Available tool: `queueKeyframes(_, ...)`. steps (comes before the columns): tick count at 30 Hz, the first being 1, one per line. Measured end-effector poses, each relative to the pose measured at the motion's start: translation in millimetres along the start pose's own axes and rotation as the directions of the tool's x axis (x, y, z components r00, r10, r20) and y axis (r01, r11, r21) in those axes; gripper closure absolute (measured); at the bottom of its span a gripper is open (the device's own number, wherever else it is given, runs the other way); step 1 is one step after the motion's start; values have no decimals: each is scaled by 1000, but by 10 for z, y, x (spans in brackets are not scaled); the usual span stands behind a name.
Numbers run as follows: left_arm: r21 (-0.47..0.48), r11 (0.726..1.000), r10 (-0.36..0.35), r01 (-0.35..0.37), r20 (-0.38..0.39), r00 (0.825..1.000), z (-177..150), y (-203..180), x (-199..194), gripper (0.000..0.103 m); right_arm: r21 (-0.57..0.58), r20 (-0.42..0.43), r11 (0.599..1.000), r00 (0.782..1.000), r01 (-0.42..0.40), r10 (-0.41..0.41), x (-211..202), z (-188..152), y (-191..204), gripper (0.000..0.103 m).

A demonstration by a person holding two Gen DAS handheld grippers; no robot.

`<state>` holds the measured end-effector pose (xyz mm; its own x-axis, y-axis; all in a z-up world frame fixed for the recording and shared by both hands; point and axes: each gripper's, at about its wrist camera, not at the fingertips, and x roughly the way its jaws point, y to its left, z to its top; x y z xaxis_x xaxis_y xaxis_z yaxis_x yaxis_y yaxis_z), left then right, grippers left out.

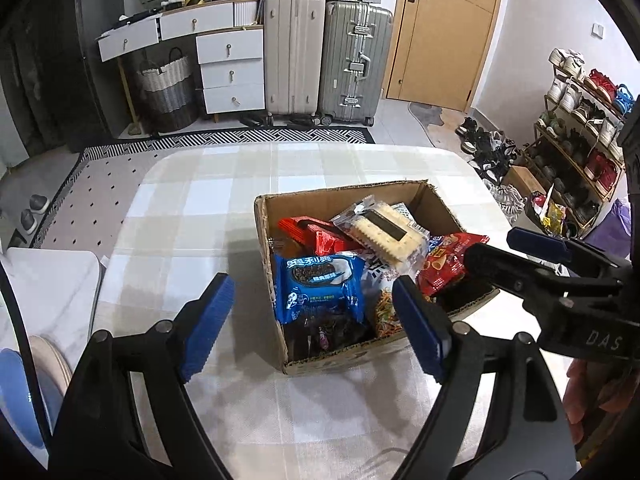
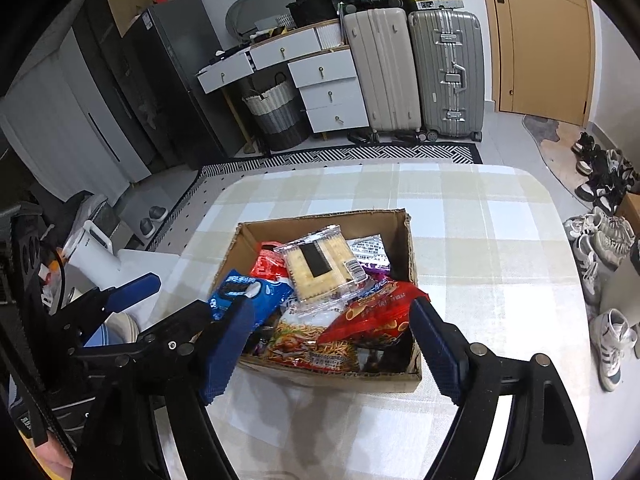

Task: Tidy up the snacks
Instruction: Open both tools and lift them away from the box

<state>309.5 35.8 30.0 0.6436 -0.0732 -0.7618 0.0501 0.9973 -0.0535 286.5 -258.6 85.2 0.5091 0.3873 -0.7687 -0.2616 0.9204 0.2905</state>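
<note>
An open cardboard box (image 1: 267, 248) (image 2: 408, 248) full of snack packs sits on the checked table. A clear cracker pack (image 1: 380, 234) (image 2: 320, 266) lies on top, a blue Oreo pack (image 1: 320, 286) (image 2: 248, 292) at the near left, a red snack bag (image 1: 448, 260) (image 2: 376, 312) at the right. My left gripper (image 1: 316, 328) is open and empty, just short of the box's near side. My right gripper (image 2: 332, 344) is open and empty over the box's near edge; it also shows in the left wrist view (image 1: 508, 252), at the box's right edge.
The checked tablecloth (image 2: 480, 240) spreads around the box. A white side table (image 1: 52, 280) with bowls stands left. Suitcases (image 1: 320, 60), drawers, a basket, a door and shoe racks (image 1: 580, 140) line the room behind.
</note>
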Motion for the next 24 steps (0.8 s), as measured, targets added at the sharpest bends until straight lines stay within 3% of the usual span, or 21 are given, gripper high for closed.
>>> queueKeyframes(10, -16, 1000, 6, -6, 22, 1000, -75, -24, -304, 23, -3, 30, 1000, 1000, -8, 8, -256, -81, 41, 21)
queueKeyframes(13, -17, 1000, 6, -6, 32, 999, -126, -42, -437, 22, -7, 47, 1000, 999, -13, 13, -410, -144, 65, 17)
queueKeyframes(24, 1, 1000, 11, -11, 95, 995, -344, -224, -1217, 18, -22, 109, 999, 994, -28, 30, -1092, -425, 246, 14)
